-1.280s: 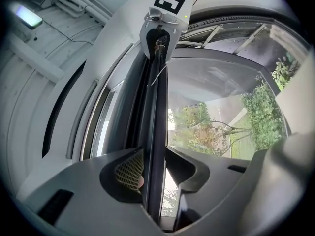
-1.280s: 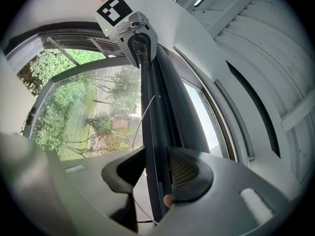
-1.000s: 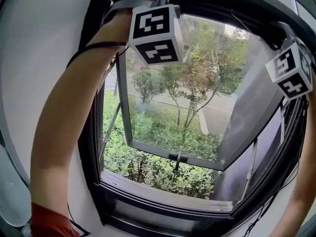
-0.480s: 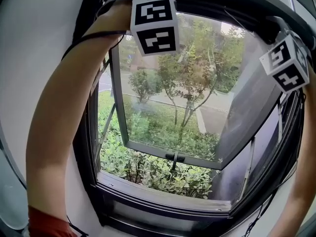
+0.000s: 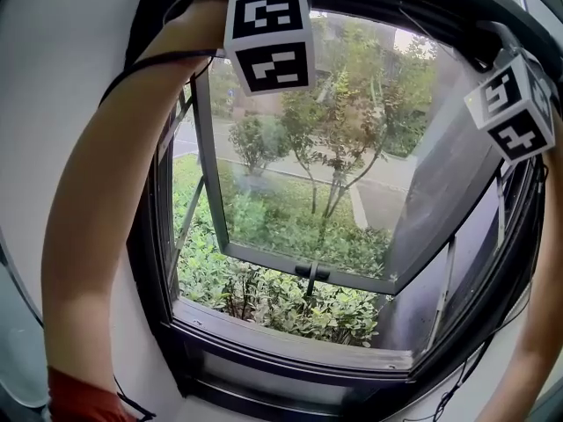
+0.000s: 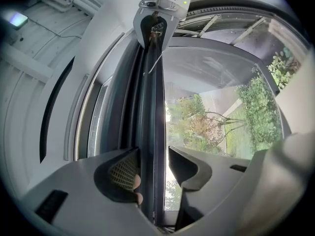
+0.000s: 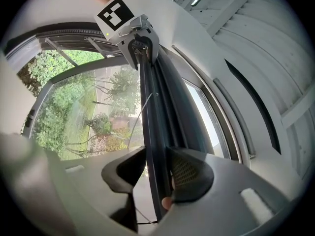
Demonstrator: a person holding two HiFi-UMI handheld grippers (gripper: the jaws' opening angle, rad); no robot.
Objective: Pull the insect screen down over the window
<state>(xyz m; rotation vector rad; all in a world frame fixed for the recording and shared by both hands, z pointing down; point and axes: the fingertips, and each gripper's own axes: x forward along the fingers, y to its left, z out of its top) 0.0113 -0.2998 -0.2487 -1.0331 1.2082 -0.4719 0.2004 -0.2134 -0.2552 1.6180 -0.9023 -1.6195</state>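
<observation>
Insect screen bar (image 7: pixel 153 132), dark, slim, straight, fully raised

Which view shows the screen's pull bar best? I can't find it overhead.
The right gripper view: the dark pull bar runs clearly up mid-picture. The left gripper view shows it too, darker against the daylight. The head view shows at most a dark strip behind the marker cubes.

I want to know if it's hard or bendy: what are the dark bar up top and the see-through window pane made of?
The dark bar looks like coated metal, perhaps aluminium, though plastic is possible: straight, with sharp long edges and a dull sheen. The window pane looks like glass: smooth, clear, with trees showing through and faint reflections.
</observation>
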